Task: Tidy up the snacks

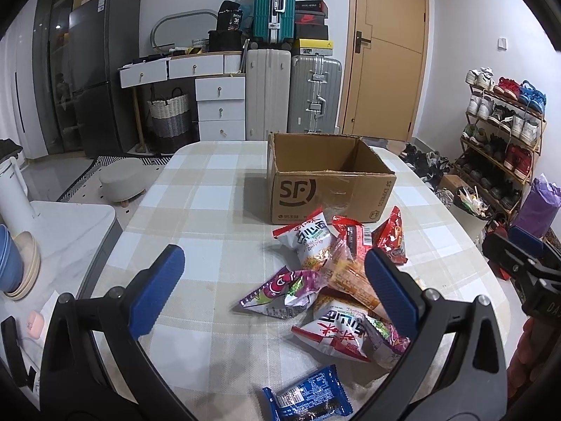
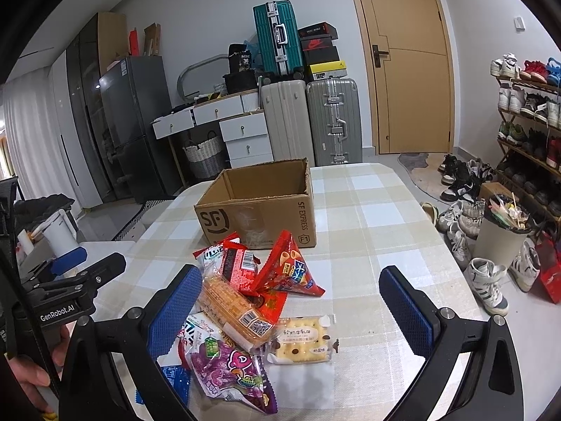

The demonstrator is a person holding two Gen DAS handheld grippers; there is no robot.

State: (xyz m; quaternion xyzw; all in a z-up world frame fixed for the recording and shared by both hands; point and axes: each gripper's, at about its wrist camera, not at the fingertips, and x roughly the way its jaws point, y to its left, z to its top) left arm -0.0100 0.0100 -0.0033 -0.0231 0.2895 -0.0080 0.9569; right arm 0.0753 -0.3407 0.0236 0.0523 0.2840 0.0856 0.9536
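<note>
From the left wrist view, the left gripper [image 1: 273,273] hovers with fingers spread wide and nothing between them, over the snack pile [image 1: 333,280] lying just in front of the open cardboard box [image 1: 329,189]. From the right wrist view, the right gripper [image 2: 291,298] is equally spread and empty, near the cracker packet [image 2: 301,340] at the pile's edge farthest from the box. I'd pinch one loose packet by its crimped end, then lift clear over the box rim.

Glossy plastic snack packets [image 2: 245,301] lie before a matt cardboard box [image 2: 259,210] on checked cloth [image 2: 378,217].
</note>
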